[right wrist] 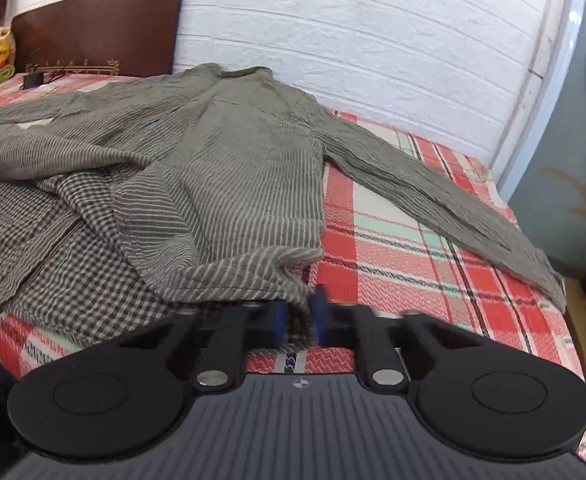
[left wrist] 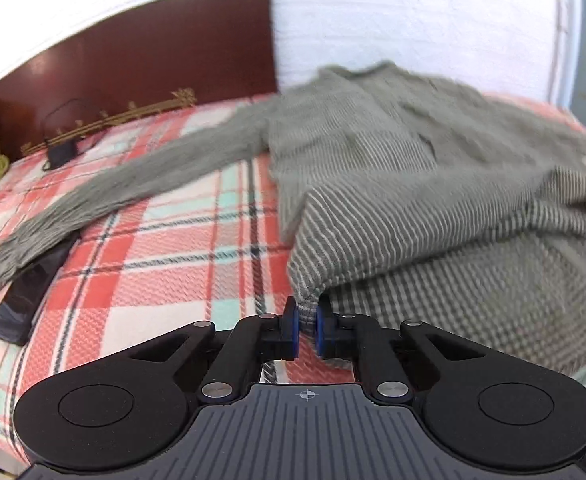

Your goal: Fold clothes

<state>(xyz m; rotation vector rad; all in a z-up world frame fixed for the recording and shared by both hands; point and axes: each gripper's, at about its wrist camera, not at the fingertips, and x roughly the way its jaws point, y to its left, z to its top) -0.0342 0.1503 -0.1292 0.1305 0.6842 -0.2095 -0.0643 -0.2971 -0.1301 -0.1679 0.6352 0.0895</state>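
Sweater in grey-green stripes lies spread on the plaid bed with both sleeves out, and you hold its near hem at two corners, your left claw and right claw each pinched narrow on the fabric.

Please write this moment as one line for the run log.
task: fold clothes | left claw: shut on shirt hem corner | right claw: shut on shirt hem corner | shirt: hem lifted, sleeves spread on bed
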